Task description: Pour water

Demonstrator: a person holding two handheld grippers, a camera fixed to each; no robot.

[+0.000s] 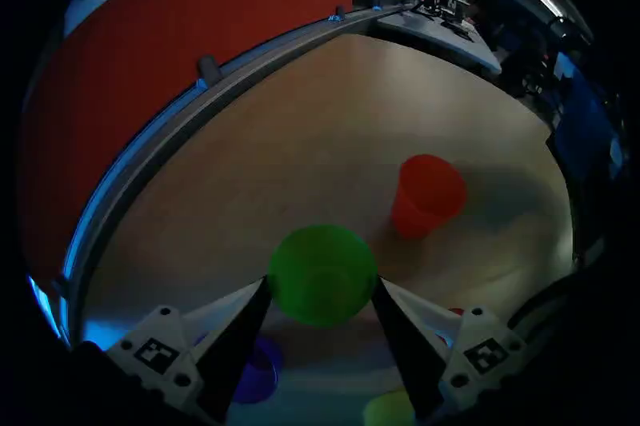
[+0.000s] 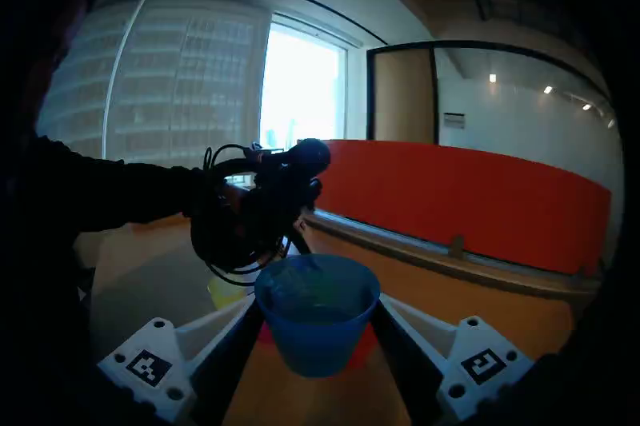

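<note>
In the left gripper view, the left tongs (image 1: 320, 286) are closed on a green cup (image 1: 320, 266) at the lower middle of the frame, one finger pressed to each side. The camera looks steeply down at the table (image 1: 304, 146), so the cup seems tipped forward, as you would hold it to pour or to take a pour. I cannot tell what is in it. A red cup (image 1: 428, 194) stands by itself to the right of centre, well apart from the held one and turned too far away to show its inside. A purple cup (image 1: 258, 368) and a yellow-green cup (image 1: 390, 408) peek out at the bottom edge beneath the fingers. A red partition (image 1: 160, 66) fills the upper left.

In the right gripper view, the right tongs (image 2: 318, 302) clamp a blue cup (image 2: 316, 346) at the lower middle, held upright, presumably to keep its load in. Its inside shows a dark, level surface that I take for water, fairly high. Just behind it, left of centre, a hand (image 2: 240, 210) in a dark sleeve (image 2: 120, 194) holds the other tool near the blue cup's rim.
</note>
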